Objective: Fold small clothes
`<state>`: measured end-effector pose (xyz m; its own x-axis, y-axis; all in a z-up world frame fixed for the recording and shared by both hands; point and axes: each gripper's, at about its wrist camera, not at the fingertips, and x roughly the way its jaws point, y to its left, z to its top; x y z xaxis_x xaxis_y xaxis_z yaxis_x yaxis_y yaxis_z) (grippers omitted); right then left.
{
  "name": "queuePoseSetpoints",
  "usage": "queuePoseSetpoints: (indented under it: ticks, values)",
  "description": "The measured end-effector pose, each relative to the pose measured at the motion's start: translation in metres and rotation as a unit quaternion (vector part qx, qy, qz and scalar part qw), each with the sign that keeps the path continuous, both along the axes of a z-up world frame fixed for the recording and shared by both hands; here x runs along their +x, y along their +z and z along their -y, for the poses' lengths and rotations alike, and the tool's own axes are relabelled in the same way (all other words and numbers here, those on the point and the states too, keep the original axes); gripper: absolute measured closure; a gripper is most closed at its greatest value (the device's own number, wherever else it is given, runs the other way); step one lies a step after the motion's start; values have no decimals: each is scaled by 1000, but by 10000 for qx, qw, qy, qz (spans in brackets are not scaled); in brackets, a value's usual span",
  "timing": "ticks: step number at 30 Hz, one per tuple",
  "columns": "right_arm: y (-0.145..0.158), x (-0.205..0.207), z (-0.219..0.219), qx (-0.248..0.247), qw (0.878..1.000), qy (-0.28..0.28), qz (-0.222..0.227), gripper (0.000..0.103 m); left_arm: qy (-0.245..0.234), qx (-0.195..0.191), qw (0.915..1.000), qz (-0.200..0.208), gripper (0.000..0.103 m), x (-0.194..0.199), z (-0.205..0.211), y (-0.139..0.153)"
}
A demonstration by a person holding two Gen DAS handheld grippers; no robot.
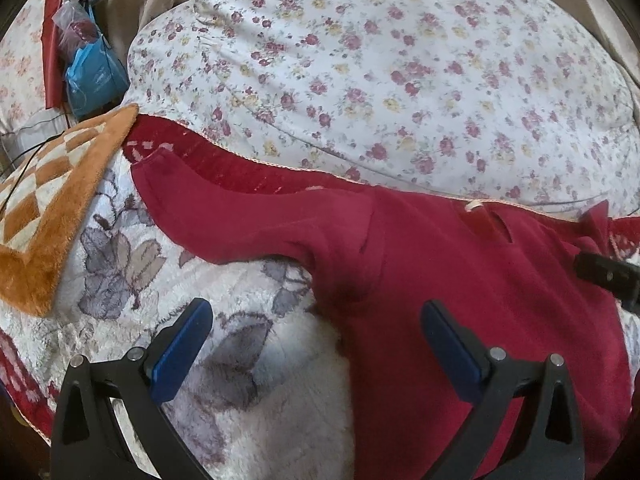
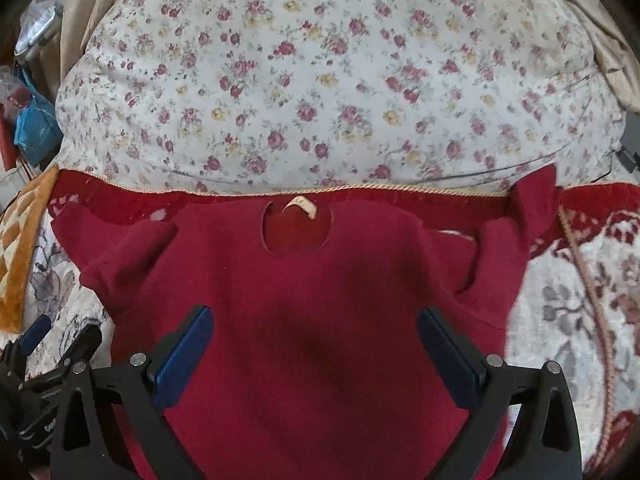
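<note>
Sweater [image 2: 320,300], dark red, lies spread flat on a flowered rug [image 2: 560,320], neck toward a floral quilt [image 2: 320,80]. Both the left claw [image 1: 316,344] and right claw [image 2: 316,344] hover wide open, holding nothing. Only the right view shows the neck label [image 2: 300,206]; the left shows a blue bag [image 1: 90,80], contents unclear.

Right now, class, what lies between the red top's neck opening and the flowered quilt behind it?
In the right wrist view, a red blanket border with a pale cord edge runs between the red top and the flowered quilt.
</note>
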<state>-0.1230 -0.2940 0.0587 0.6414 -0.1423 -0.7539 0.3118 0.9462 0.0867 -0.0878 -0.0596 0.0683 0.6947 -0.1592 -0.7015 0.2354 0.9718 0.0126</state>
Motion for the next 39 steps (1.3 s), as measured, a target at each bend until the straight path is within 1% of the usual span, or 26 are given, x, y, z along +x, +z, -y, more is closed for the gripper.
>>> queuePoseSetpoints:
  ticks: [2, 4, 10, 14, 17, 22, 26, 39]
  values:
    - [-8, 3, 1, 192, 9998, 19, 12, 0, 23, 106, 9999, 12, 0, 5, 1, -3]
    - [-13, 7, 1, 245, 9997, 28, -65, 0, 25, 91, 10000, -32, 0, 10, 0, -5]
    - [-22, 18, -6, -25, 9995, 174, -275, 0, 114, -19, 9999, -113, 0, 22, -4, -7]
    - [-26, 24, -8, -106, 9991, 221, -350, 0, 143, 17, 9997, -186, 0, 25, -5, -12]
    - [-29, 27, -10, -118, 9989, 199, -407, 0, 162, 24, 9996, -244, 0, 27, -7, -14]
    - [-30, 29, -12, -307, 9986, 104, -419, 0, 168, 11, 9995, -270, 0, 29, -8, -15]
    - [-30, 29, -11, -340, 9985, 36, -438, 0, 164, 13, 9994, -303, 0, 31, -6, -16]
    - [-39, 28, -4, -194, 9984, -129, -523, 0, 207, -27, 9992, -355, 0, 34, -7, -20]
